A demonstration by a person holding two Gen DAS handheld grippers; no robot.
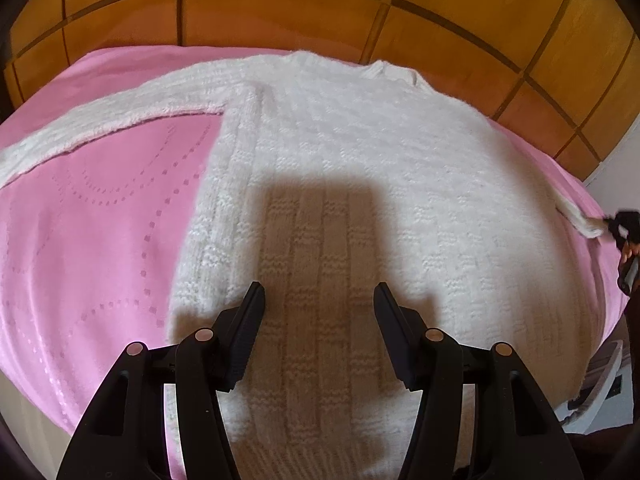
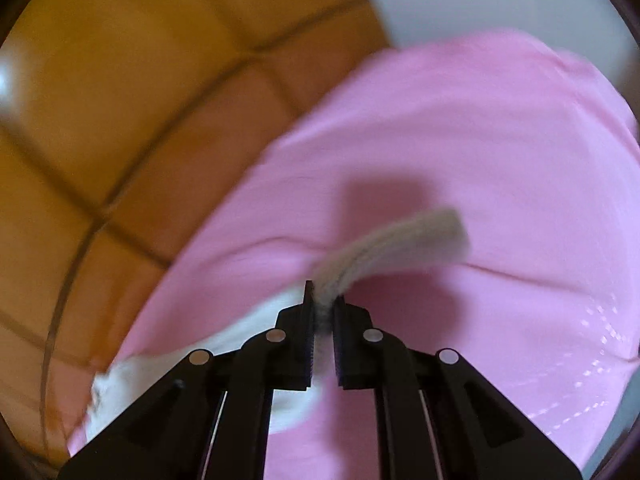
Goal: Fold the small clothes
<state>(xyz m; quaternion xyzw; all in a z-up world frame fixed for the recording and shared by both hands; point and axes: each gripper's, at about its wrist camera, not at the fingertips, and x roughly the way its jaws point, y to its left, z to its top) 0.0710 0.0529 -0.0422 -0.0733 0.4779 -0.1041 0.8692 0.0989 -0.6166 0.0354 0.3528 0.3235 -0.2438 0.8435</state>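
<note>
A white knit sweater [image 1: 340, 168] lies flat on a pink blanket [image 1: 100, 220] on the bed. In the left wrist view it fills the middle, with one sleeve [image 1: 112, 116] stretched out toward 10 o'clock. The left gripper [image 1: 319, 300] hangs just above the sweater's lower part. Its fingers [image 1: 252, 320] stand apart with nothing between them, and their shadow falls on the knit at 12 o'clock from them.

The right gripper [image 2: 325, 300] is clenched on the other sleeve's end [image 2: 396, 240]. The cuff pokes out past the fingertips toward 1 o'clock. In the left wrist view this gripper is tiny at the 3 o'clock edge.

The right wrist view is blurry. The sweater's bottom edge is cut off behind the left gripper. A wooden headboard [image 1: 280, 12] stands behind the bed.
</note>
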